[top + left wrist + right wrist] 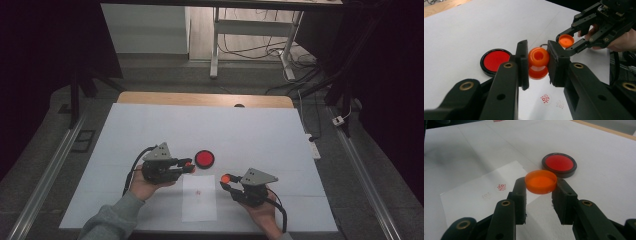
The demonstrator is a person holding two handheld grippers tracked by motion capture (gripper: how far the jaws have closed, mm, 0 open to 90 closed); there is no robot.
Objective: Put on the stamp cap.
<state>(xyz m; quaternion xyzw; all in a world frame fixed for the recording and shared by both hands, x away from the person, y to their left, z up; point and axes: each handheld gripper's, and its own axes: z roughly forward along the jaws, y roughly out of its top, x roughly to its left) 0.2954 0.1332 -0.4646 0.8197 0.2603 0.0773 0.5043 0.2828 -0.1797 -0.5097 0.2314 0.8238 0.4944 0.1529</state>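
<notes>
Holding an orange stamp (538, 62) clamped in our left gripper (538, 60), we grip its orange cap (540, 181) in our right gripper (541, 187); the red ink pad (204, 158) sits at twelve o'clock from the stamped paper (199, 198).

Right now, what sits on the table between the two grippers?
In the high view, the white sheet of paper with a small red stamp mark lies between the left gripper and right gripper. The red ink pad sits just beyond that gap.

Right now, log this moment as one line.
left gripper: shut on stamp | right gripper: shut on cap | ink pad: open on table | paper: two marks
</notes>
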